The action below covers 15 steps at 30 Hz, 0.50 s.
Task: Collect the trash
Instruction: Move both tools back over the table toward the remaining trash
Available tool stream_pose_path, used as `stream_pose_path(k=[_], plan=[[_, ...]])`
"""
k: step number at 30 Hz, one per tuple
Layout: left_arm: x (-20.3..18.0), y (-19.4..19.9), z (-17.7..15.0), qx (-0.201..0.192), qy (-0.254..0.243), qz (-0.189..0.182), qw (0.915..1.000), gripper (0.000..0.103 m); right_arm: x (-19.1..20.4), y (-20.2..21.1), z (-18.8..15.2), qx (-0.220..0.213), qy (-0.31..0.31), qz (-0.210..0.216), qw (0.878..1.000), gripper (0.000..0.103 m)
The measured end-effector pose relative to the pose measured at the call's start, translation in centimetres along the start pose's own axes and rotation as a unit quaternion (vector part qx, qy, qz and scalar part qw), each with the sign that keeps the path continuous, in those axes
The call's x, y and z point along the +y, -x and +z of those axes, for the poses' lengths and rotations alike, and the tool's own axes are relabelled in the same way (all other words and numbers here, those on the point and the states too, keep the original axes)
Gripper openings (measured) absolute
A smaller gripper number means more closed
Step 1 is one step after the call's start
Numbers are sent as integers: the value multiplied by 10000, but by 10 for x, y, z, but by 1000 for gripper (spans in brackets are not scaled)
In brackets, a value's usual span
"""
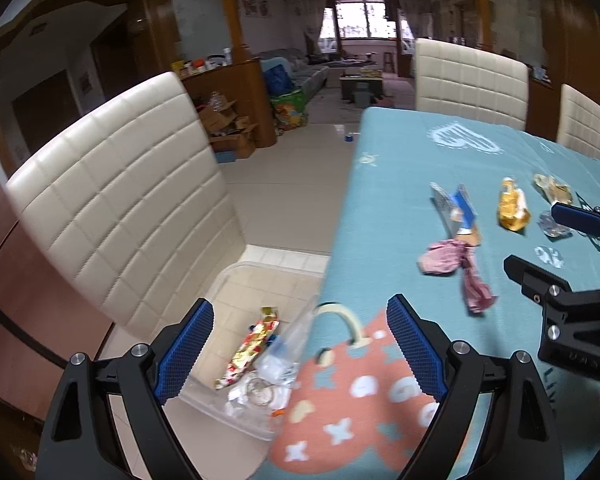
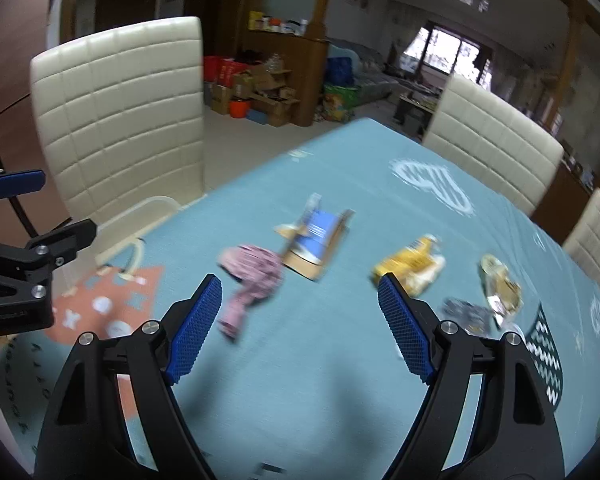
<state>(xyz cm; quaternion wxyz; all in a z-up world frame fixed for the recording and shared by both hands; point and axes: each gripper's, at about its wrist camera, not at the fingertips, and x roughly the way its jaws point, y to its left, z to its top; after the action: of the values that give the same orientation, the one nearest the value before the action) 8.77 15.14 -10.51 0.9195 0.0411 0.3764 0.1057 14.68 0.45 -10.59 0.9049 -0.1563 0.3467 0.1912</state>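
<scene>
Legible writing is scarce: the body of the left hand-held gripper [image 2: 40, 210], seen at the left edge of the right wrist view, bears small pale lettering too blurred to read, and dark letters printed on the tablecloth near the table's [image 2: 320, 380] near left corner are likewise illegible. Wrapper print cannot be read in either view; the right wrist view is motion-blurred. Left hand-held gripper [image 1: 300, 348]: jaws apart, nothing between the pads, hanging over the table's left edge. Right hand-held gripper [image 2: 300, 328]: jaws wide apart, empty, above bare cloth near the trash. Trash on the table: a crumpled pink wrapper [image 2: 252, 280] nearest, a blue and brown carton piece [image 2: 316, 244] touching it on the far side, a yellow wrapper [image 2: 412, 268] to the right, a gold and white wrapper [image 2: 500, 284] further right, and a small silvery crumpled piece [image 2: 468, 314] partly hidden behind the right finger. Left of the table, on a cream chair [image 1: 120, 200], sits a clear plastic bin [image 1: 244, 276] holding a gold and red patterned wrapper [image 1: 252, 348] and clear plastic scraps [image 1: 276, 368]; its near side is cut off by the left finger and the table edge.
</scene>
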Motion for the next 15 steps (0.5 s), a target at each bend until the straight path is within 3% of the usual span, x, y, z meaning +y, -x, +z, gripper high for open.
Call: stream_pose_path(k=[12, 15], plan=[[-89, -30, 17, 194, -617, -501, 9966, 86, -91, -14, -35, 350, -610, -356, 9969, 82], [-107, -42, 18, 287, -728, -481, 9958, 86, -110, -18, -40, 365, -751, -383, 9958, 83]])
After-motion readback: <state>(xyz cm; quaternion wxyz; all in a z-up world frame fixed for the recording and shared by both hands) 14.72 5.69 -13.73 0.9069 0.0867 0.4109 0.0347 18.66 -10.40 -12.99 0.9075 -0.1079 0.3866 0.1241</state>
